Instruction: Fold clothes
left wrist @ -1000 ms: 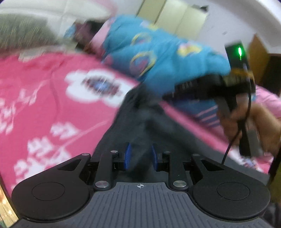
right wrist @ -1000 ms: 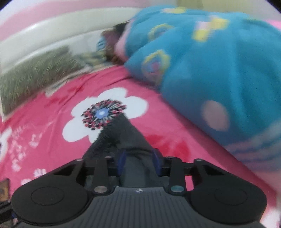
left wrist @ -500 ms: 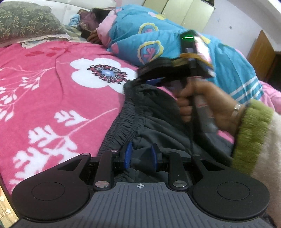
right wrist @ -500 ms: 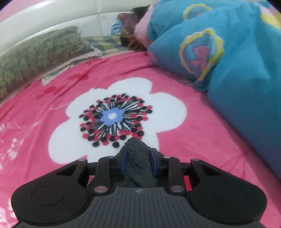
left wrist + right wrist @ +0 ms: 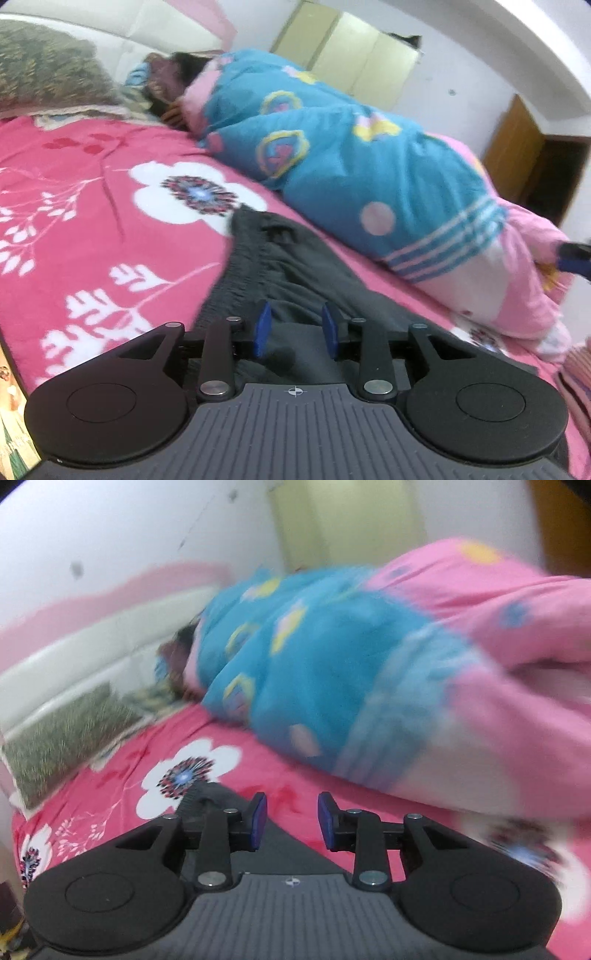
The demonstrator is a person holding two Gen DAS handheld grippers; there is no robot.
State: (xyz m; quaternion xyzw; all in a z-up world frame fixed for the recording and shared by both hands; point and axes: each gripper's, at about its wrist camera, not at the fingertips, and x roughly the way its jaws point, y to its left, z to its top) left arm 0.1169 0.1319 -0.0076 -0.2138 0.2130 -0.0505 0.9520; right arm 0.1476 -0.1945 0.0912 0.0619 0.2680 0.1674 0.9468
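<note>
Left wrist: both tongs (image 5: pixel 295 328) (image 5: pixel 288 819) just opening, nothing clamped, dark trousers (image 5: pixel 280 266) below; no writing.

White wall (image 5: pixel 461 66), cream wardrobe (image 5: pixel 351 59), wooden door (image 5: pixel 513 147)

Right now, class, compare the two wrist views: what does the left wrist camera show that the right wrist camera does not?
Only the left wrist view shows the dark garment's gathered waistband stretched along the bed, a brown door, and the left gripper, its jaws just opened, no longer pinching the cloth.

Only the right wrist view shows the right gripper, jaws just opened with nothing between them.

Both share the pink floral bedspread, blue quilt, a person under it, and the dark garment.
</note>
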